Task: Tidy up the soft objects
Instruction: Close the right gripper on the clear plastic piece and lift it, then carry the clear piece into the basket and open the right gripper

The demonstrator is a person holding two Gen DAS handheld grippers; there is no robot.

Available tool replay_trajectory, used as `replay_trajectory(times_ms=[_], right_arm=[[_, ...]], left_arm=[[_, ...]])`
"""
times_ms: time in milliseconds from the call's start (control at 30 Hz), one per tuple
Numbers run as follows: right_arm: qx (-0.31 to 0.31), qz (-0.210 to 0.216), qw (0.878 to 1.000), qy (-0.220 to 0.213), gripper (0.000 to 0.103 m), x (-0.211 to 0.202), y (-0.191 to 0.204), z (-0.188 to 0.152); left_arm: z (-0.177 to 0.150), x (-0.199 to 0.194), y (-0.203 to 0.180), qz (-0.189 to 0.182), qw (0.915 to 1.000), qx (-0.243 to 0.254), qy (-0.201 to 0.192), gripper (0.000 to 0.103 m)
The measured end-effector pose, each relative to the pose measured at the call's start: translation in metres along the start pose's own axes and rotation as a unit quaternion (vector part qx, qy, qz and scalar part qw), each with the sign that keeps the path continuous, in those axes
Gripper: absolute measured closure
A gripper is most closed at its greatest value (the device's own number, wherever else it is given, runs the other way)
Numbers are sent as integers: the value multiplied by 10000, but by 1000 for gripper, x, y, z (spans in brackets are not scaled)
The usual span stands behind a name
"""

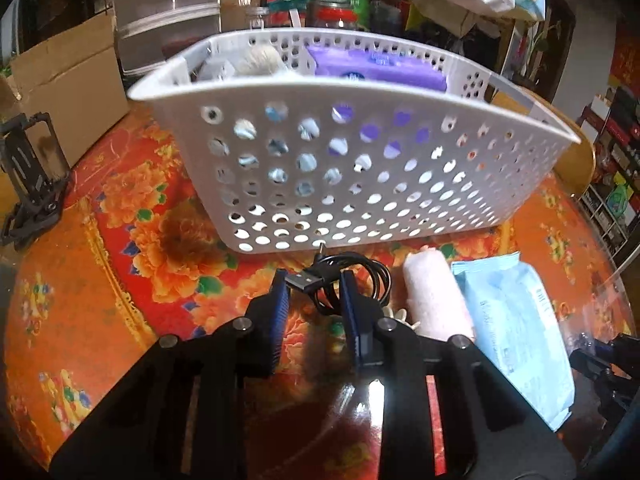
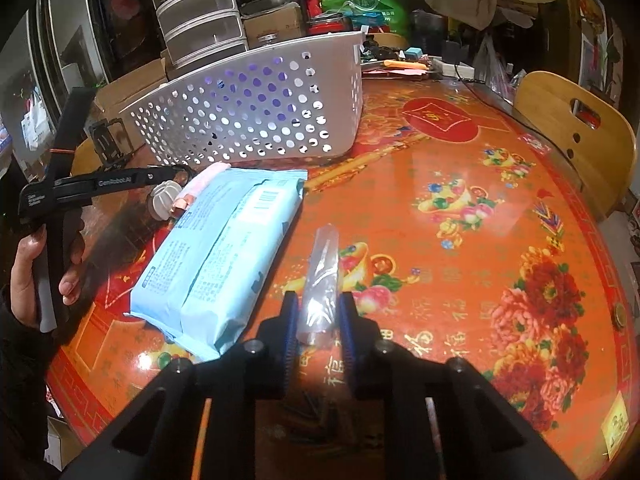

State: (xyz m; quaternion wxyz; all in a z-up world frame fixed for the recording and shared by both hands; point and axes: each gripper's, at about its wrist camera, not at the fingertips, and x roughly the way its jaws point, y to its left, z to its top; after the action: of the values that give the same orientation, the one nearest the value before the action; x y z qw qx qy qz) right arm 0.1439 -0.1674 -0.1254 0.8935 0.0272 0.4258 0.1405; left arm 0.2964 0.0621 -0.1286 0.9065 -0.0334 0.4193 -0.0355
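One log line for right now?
left tool: open over black cable | right tool: open around clear tube | basket: partly filled | blue pack: on table

Both pictures are round and bent like a fishbowl, with black corners. The room at the top looks dim. The shiny bench [image 1: 120, 240] throws back light: a bright white spot glows at the bottom middle of the left picture. The basket [image 1: 360, 168] looks a little blurry.

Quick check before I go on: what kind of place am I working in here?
Probably a lived-in home dining area: a round table under a floral cover, a wooden chair, and stacked drawers, boxes and bags crowding the far side.
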Motion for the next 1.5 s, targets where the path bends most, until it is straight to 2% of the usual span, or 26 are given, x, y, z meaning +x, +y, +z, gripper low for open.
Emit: replay_trajectory(times_ms=[633, 833, 967, 1100, 1233, 1500], right_arm=[[-164, 19, 9985, -529, 88, -31, 13, 16], [-257, 162, 9966, -762, 88, -48, 22, 32], [-387, 254, 9937, -1018, 88, -67, 30, 54], [-548, 327, 9898, -1275, 88, -83, 38, 84], [-589, 446, 9872, -1412, 88, -87, 42, 125], [-627, 293, 9884, -1354, 88, -55, 48, 186]], left_arm=[[-20, -70, 18, -51, 9965, -273, -792, 80], [-22, -101, 19, -105, 9940, -325, -1035, 80], [-17, -130, 15, -150, 9913, -320, -1270, 80], [0, -157, 9, -223, 9884, -259, -1479, 80], [32, -173, 1, -273, 9862, -179, -1623, 80], [96, -158, -17, -92, 9889, -73, -1482, 80]])
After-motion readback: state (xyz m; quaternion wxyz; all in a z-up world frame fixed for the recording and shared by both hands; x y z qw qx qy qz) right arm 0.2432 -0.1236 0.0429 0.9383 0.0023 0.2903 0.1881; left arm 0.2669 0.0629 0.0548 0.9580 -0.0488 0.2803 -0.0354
